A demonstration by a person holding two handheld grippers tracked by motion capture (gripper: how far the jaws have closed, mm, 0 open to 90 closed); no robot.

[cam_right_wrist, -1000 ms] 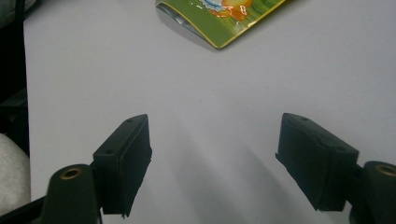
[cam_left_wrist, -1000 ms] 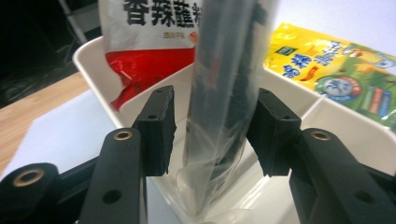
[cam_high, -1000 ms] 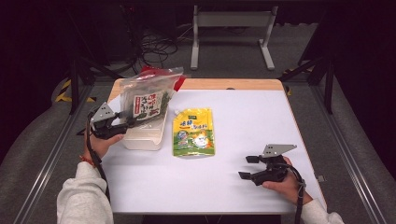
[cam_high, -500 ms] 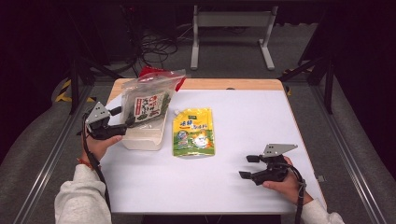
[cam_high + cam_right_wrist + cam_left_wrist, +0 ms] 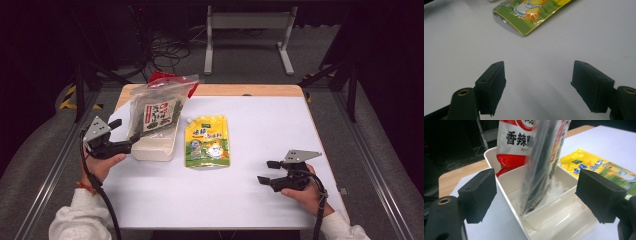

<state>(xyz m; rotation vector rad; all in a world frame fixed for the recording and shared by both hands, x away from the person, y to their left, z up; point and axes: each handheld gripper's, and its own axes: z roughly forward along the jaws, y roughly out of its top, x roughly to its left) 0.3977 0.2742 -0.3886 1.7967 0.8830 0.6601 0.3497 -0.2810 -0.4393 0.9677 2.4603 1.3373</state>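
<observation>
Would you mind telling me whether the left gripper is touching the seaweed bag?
Apart: the left gripper view shows the left gripper open, clear of the seaweed bag.

White bin (image 5: 152, 148), yellow-green pouch (image 5: 207, 142), red-white packet (image 5: 514, 147), black jaws

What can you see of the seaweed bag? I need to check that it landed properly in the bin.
The seaweed bag is a clear plastic pouch of dark green flakes with a white and red label. It stands nearly upright on its bottom edge inside the white bin, leaning on a red packet behind it. Its top rises well above the rim. No tool touches it; the left tool is open beside the bin.
</observation>
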